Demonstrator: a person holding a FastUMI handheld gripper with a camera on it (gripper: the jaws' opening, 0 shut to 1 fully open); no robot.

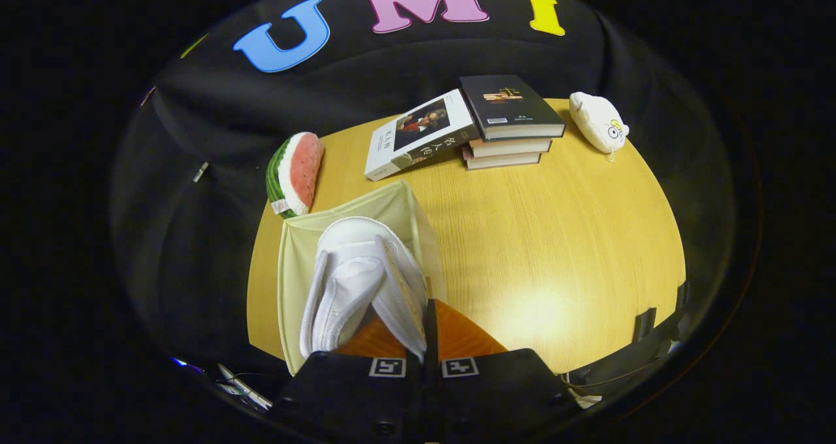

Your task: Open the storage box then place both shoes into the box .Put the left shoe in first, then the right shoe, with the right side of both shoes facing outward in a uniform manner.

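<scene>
Gripper (428,339) above the near-left part of the table (555,235), fingers drawn close together and pinching the edge of a white shoe (366,281) — the thin wall of the shoe caught between both fingertips. Shoe hanging from the pinch, its body stretching from the fingers toward 11 o'clock, over the open box (290,281). Sole or upper facing the camera: cannot tell for certain; a pale strip (401,281) along the shoe's right edge. One shoe or two inside the box: cannot tell, white shapes overlapping.

Box: pale cream fabric, open at the top, standing at the table's near-left corner, directly ahead of the fingers toward 11 o'clock. Lid position not discernible.

Beyond the box, at 10 o'clock — a watermelon-slice cushion (295,173), upright at the table's left edge. At 12 o'clock, a stack of books (509,130) at the far edge, dark cover on top, with a white-covered book (418,134) leaning against the stack's left side. At 1 o'clock, a white plush toy (597,123) at the far-right edge, well apart from the box.

Table surface: light wood, bright glare patch just right of the fingers.
</scene>
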